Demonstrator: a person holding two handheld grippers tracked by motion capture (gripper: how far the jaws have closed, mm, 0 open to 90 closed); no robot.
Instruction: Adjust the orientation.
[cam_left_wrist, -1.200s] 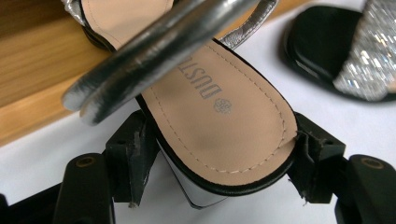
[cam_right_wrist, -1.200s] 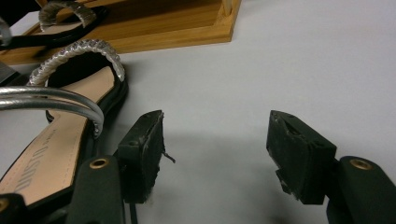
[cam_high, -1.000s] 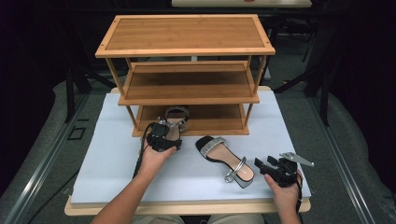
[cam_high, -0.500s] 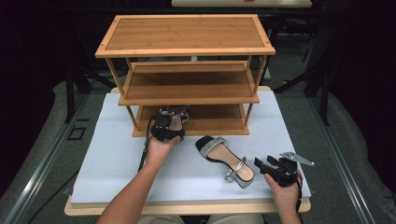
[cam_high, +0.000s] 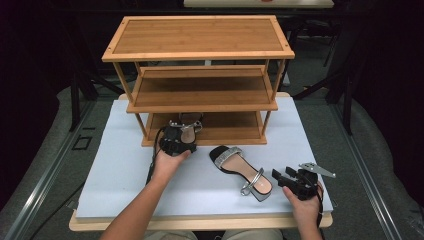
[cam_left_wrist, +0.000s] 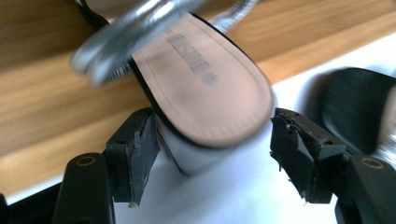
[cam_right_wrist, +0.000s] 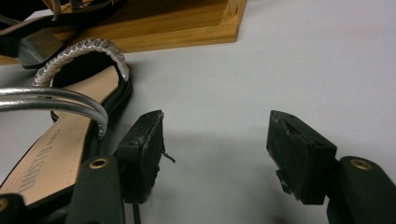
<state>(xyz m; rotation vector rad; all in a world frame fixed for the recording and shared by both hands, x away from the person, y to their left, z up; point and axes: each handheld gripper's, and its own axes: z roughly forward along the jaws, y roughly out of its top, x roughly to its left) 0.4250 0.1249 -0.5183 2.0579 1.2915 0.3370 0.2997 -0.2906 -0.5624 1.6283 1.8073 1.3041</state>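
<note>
The left gripper (cam_high: 179, 136) is seen in the high view at the front edge of the wooden rack's (cam_high: 200, 52) bottom shelf, at about 10 o'clock from the table's middle. Its jaws stand wide apart around the heel of a sandal (cam_left_wrist: 205, 88); in the left gripper view the left pad (cam_left_wrist: 140, 154) lies against the heel block, while a gap is left between the right pad (cam_left_wrist: 299, 154) and the heel, so the shoe is bracketed rather than clamped. This sandal rests with its front on the shelf and its heel out over the white table cover (cam_high: 120, 165).

The right gripper (cam_high: 292, 180) is held low over the cover at about 4 o'clock, its jaws parted with nothing between them. A second sandal (cam_high: 242, 167) lies flat on the cover just beside it, at its 9 o'clock; in the right gripper view the silver strap (cam_right_wrist: 56, 100) is seen close to the left jaw, and contact cannot be told.
</note>
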